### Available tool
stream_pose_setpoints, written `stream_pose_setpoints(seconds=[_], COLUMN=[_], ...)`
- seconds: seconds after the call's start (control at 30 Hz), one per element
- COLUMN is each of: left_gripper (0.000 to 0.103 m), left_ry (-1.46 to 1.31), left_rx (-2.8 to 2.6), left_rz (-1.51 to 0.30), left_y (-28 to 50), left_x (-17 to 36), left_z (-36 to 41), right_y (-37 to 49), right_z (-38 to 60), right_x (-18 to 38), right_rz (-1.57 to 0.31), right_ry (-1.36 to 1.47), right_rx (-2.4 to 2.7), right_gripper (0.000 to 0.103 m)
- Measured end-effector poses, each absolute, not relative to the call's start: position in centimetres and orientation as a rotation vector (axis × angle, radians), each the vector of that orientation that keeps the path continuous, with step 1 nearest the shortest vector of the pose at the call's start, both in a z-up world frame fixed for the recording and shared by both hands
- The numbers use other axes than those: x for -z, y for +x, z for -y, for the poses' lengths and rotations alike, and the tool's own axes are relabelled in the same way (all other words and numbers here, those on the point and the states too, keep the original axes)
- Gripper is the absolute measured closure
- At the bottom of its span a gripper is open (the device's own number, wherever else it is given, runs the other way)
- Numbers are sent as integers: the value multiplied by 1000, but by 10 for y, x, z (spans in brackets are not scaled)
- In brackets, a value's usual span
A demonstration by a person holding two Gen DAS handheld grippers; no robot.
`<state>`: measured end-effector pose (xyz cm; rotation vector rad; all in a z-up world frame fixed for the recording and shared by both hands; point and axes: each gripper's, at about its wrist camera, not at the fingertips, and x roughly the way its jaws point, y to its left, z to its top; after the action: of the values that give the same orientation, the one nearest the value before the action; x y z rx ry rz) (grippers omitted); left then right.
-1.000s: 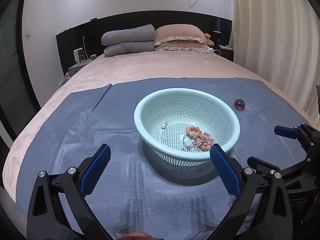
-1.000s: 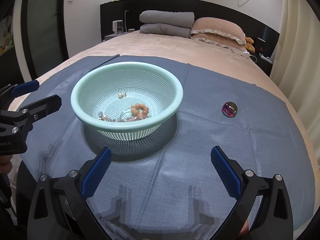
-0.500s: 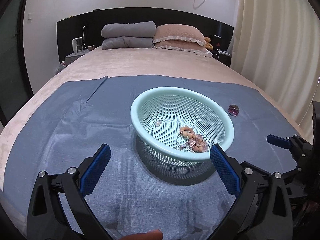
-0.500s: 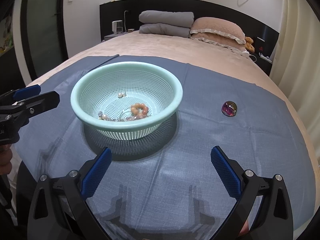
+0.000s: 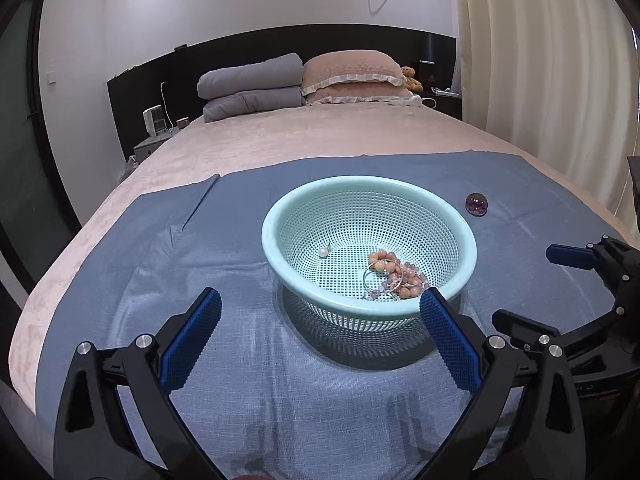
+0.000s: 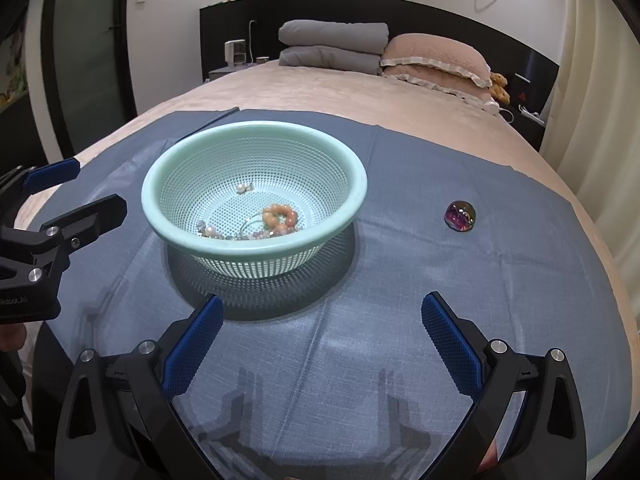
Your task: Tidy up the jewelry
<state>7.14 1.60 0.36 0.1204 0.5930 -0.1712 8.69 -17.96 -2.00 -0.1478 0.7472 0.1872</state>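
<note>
Right wrist: both tongs (image 6: 320,330) (image 5: 318,324) apart, empty; gem (image 6: 460,216) well clear of basket (image 6: 256,236) rim.

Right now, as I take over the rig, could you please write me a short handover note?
Left gripper: open, empty, low over the blue cloth near the basket's near side.
Right gripper: open, empty, above the cloth in front of the basket.
Green basket sits on the cloth; it holds an orange bead bracelet, a pale bead strand and a pearl piece.
Left to do: the purple gem lies alone on the cloth, right of the basket; the right gripper seems nearer.
</note>
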Motion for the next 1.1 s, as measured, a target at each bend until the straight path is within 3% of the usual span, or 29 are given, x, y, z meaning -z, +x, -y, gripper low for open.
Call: stream_pose_setpoints(seconds=[0.4, 1.1], left_gripper=[6, 6], left_ry=[1, 27], left_rx=[193, 171], left_rz=[-655, -664], left_y=[76, 76], left_x=[-2, 2], left_z=[-25, -18], right_y=[85, 84], right_z=[179, 180], right_x=[23, 23], right_rz=[-750, -749], right_ry=[-149, -146], right_rx=[-188, -182], right_gripper=[8, 8])
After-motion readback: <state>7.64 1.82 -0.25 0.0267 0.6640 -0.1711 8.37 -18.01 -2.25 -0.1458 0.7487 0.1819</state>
